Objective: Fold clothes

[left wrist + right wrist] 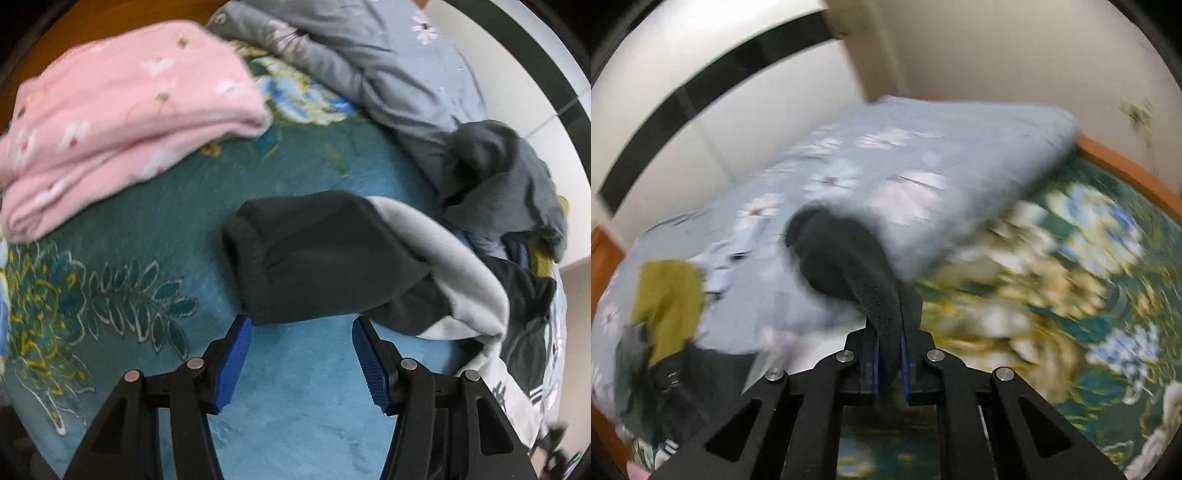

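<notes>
Left gripper (302,325): nearest the left wrist camera, its blue-padded fingers (232,363) spread wide with nothing between them, poised over the teal floral bedspread (147,302), tips just short of the dark garment's near edge.

Dark fleece garment (314,258): lying on the bedspread straight ahead of the left gripper; a rolled dark charcoal tube with a cuff-like end pointing left, its pale grey lining (454,266) turned outward on the right.

Pink floral blanket (122,114): folded, on the bedspread, up and left of the dark fleece garment and well apart from it.

Grey-blue floral quilt (373,62): bunched along the far side of the bedspread, beyond the dark fleece garment.

Grey garment (517,177): crumpled in a heap to the right of the dark fleece garment, near its pale lining.

Striped jacket (524,373): dark and white with stripes, hanging at the bed's right edge, below the grey heap.

Right gripper (888,354): pressed together on a strip of black fleece fabric (846,258) that rises from between the blue pads and curls away to the left; the view is heavily motion-blurred.

Olive-yellow cloth (670,295): left of the black fleece strip, on the pale quilt (905,177).

Bedspread in right view (1089,277): right of the black strip, blurred teal with white and yellow flowers.

Wooden bed frame (1126,170): orange-brown rim at the bedspread's far right edge.
</notes>
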`<state>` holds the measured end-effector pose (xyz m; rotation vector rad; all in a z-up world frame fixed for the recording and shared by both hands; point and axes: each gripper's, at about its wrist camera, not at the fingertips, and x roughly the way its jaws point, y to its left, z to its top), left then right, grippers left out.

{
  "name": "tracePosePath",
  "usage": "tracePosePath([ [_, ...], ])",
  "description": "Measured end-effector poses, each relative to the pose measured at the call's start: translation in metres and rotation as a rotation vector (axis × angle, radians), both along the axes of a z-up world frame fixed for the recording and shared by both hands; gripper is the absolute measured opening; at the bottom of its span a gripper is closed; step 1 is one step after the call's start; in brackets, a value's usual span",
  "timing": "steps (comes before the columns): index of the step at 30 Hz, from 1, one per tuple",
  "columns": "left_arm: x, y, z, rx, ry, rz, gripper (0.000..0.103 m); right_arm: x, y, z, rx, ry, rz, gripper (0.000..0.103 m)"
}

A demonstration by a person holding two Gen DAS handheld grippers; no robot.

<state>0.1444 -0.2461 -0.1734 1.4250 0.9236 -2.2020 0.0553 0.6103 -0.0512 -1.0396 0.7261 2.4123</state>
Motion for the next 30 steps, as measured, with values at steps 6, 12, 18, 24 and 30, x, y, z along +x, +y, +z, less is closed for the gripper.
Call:
tracePosePath([
  [6, 0.008, -0.022, -0.021, 0.08, 0.005, 0.088, 0.061, 0.021, 0.032, -0.059, -0.144, -0.076, -0.104, 0.009],
  [12, 0.006, -0.036, -0.035, 0.142, 0.043, 0.139, 0.059, 0.02, 0.024, -0.063, -0.129, -0.121, -0.033, 0.026],
  [18, -0.007, -0.042, -0.018, 0.064, 0.058, 0.106, 0.021, 0.051, 0.019, -0.033, -0.074, -0.087, -0.03, 0.053],
  [24, -0.031, -0.101, 0.046, -0.086, 0.137, 0.148, 0.019, 0.071, -0.001, 0.0, 0.018, -0.08, 0.032, 0.053],
  [30, -0.055, -0.134, 0.056, -0.178, 0.036, 0.089, 0.001, 0.07, -0.03, -0.001, 0.011, -0.108, 0.09, 0.053],
])
